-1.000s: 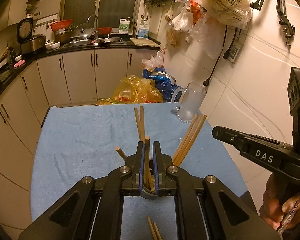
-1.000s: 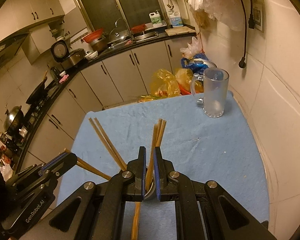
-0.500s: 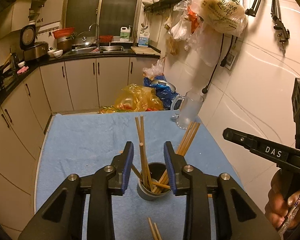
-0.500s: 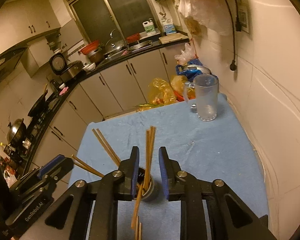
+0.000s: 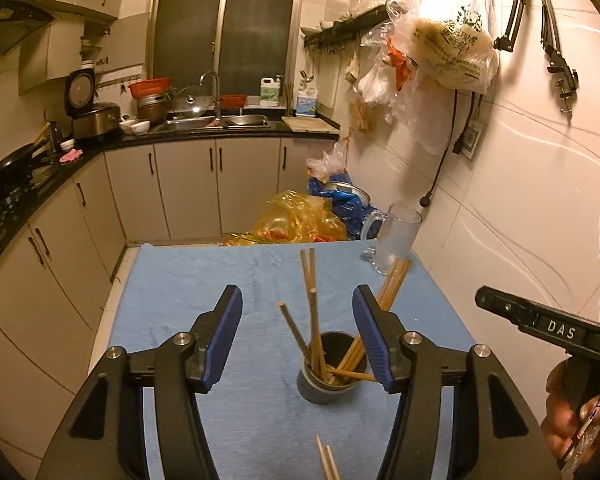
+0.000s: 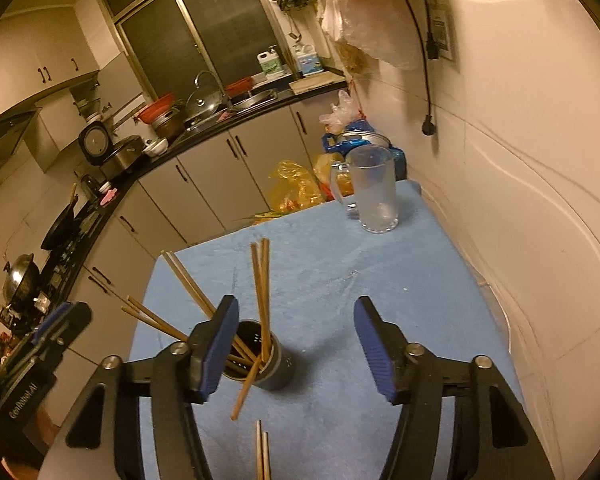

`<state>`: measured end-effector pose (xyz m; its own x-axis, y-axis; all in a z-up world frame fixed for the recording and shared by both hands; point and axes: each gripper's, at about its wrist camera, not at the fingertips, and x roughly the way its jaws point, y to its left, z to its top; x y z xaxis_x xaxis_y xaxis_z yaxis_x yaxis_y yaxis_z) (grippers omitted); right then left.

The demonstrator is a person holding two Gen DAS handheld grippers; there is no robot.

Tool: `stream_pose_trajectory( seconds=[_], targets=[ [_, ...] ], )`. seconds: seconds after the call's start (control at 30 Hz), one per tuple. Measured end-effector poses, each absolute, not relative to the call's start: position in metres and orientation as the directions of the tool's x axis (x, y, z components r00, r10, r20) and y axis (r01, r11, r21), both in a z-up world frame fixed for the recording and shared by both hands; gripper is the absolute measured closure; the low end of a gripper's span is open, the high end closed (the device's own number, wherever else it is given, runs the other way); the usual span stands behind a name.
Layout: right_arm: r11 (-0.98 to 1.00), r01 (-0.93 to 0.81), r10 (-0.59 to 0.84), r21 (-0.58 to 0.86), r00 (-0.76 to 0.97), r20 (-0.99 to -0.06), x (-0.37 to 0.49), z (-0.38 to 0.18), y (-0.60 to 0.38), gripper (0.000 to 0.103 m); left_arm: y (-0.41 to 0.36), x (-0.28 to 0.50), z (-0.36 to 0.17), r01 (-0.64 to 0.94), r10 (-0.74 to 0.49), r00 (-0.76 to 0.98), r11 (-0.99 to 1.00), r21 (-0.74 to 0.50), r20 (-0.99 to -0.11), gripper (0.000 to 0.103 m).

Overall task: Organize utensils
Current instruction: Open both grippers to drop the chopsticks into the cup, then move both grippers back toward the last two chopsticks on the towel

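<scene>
A dark round holder (image 5: 327,383) stands on the blue cloth, filled with several wooden chopsticks (image 5: 313,320) that lean in different directions. It also shows in the right wrist view (image 6: 274,370) with its chopsticks (image 6: 262,292). My left gripper (image 5: 298,340) is open and empty, raised just above and behind the holder. My right gripper (image 6: 292,346) is open and empty, the holder below its left finger. Two loose chopsticks (image 5: 327,458) lie on the cloth near me, also in the right wrist view (image 6: 261,454).
A frosted glass mug (image 5: 392,242) stands at the far right corner of the blue-clothed table (image 5: 180,280), shown too in the right wrist view (image 6: 374,190). The white wall runs along the right edge. Plastic bags (image 5: 300,220) lie on the floor beyond the table.
Both grippers were shut on chopsticks in the holder. They have opened wide, let go and drawn back upward. The chopsticks now rest in the holder.
</scene>
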<state>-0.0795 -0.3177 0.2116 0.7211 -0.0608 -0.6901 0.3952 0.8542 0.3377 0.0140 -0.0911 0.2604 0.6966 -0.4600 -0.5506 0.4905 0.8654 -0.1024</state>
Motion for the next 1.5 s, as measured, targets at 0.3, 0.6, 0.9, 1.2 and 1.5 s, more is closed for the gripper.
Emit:
stream_pose_trajectory(
  seconds=[0.3,0.6,0.9,1.2,1.5],
  targets=[
    [0.851,0.433,-0.116,0.298,0.707,-0.698,-0.102,0.205,-0.304,0.026,-0.067,0.0,0.262,0.444,-0.422,0.731,0.891,-0.095,-0.537,0.038],
    [0.844,0.46,-0.125,0.275,0.668,-0.734,-0.131,0.179,-0.285,0.02,-0.041,-0.017,0.242,0.379,-0.353,0.743,0.922,-0.077,-0.569,0.037],
    [0.871,0.426,-0.103,0.244,0.644,-0.758,-0.149,0.158,-0.253,0.02,-0.017,-0.028,0.208,0.331,-0.307,0.715,0.94,-0.082,-0.628,0.036],
    [0.882,0.4,-0.045,0.25,0.6,-0.799,-0.156,0.132,-0.228,0.028,-0.009,-0.047,0.163,0.378,-0.307,0.634,0.924,-0.062,-0.71,0.036],
    [0.876,0.408,-0.014,0.256,0.554,-0.832,-0.159,0.108,-0.203,0.044,0.001,-0.055,0.137,0.439,-0.326,0.569,0.897,-0.056,-0.755,0.036]
  ],
)
